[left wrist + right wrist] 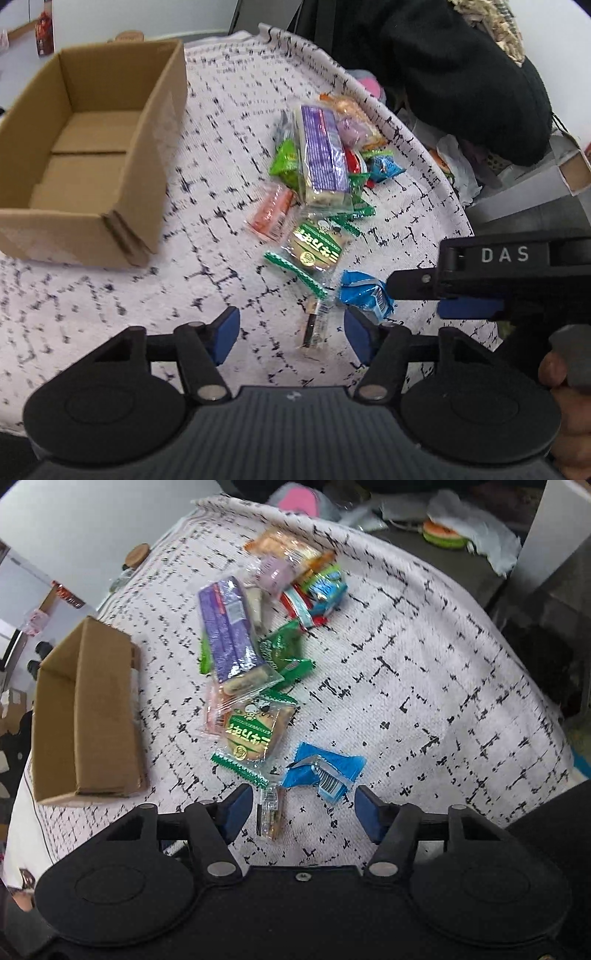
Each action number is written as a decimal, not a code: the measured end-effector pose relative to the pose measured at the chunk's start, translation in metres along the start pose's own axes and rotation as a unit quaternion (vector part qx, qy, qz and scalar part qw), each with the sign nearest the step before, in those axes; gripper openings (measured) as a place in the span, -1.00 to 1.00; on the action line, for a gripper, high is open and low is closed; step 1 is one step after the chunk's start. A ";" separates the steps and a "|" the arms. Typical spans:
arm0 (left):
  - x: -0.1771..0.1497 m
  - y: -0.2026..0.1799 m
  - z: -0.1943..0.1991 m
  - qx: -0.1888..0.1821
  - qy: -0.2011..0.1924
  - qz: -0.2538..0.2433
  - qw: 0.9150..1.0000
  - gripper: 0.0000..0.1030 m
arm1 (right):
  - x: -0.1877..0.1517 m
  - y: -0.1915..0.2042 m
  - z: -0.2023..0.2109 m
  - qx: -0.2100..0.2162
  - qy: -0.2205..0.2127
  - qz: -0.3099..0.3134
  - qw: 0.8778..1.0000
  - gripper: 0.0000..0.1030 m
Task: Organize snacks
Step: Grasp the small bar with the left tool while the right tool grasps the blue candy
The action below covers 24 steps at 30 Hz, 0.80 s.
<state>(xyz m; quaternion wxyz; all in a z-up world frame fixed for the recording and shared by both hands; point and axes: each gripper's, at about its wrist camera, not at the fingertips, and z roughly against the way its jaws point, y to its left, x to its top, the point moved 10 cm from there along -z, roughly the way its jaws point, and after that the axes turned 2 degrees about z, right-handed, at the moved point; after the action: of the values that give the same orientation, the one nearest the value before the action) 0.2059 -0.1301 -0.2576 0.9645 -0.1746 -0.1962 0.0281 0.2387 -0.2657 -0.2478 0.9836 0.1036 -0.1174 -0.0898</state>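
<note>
- Jaws of the left gripper [291, 334] stood partly spread with nothing pinched; low in the frame centre, a small clear-wrapped snack stick [315, 325] lay on the cloth between the blue pads, untouched.
- That stick's long axis ran roughly up and down the frame, along the fingers rather than across them, so closing the pads would likely catch its narrow width.
- Jaws of the right gripper [303, 814] were likewise half spread and empty; the same stick [272, 810] sat toward its left pad, while the blue packet [325, 771] lay just above the gap, nearer the right pad.
- Judging by both views, the left gripper was better centred on the stick and the right on the blue packet.
- Remaining snacks [323, 155] trailed toward the upper centre; the cardboard box [88, 147] sat empty at upper left.
</note>
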 end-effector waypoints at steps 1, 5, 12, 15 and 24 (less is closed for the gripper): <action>0.000 -0.001 -0.004 -0.002 0.004 0.002 1.000 0.13 | 0.001 0.000 -0.004 0.001 0.004 -0.006 1.000 0.13; -0.001 -0.004 -0.019 -0.008 0.016 0.005 1.000 0.07 | 0.003 0.001 -0.018 0.004 0.015 -0.023 1.000 0.12; -0.005 -0.009 -0.046 -0.025 0.043 0.029 0.998 -0.18 | 0.005 -0.009 -0.036 0.001 0.039 -0.058 0.998 0.06; -0.005 -0.013 -0.055 -0.031 0.052 0.035 0.998 -0.22 | 0.006 -0.010 -0.043 0.001 0.045 -0.068 0.997 0.03; -0.006 -0.005 -0.073 -0.018 0.064 0.064 0.996 -0.69 | 0.007 -0.011 -0.061 -0.014 0.055 -0.080 0.995 0.01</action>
<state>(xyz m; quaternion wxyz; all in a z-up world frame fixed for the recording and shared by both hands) 0.2283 -0.1593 -0.3214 0.9680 -0.2052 -0.1234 0.0753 0.2592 -0.2670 -0.3070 0.9796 0.1038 -0.0534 -0.1638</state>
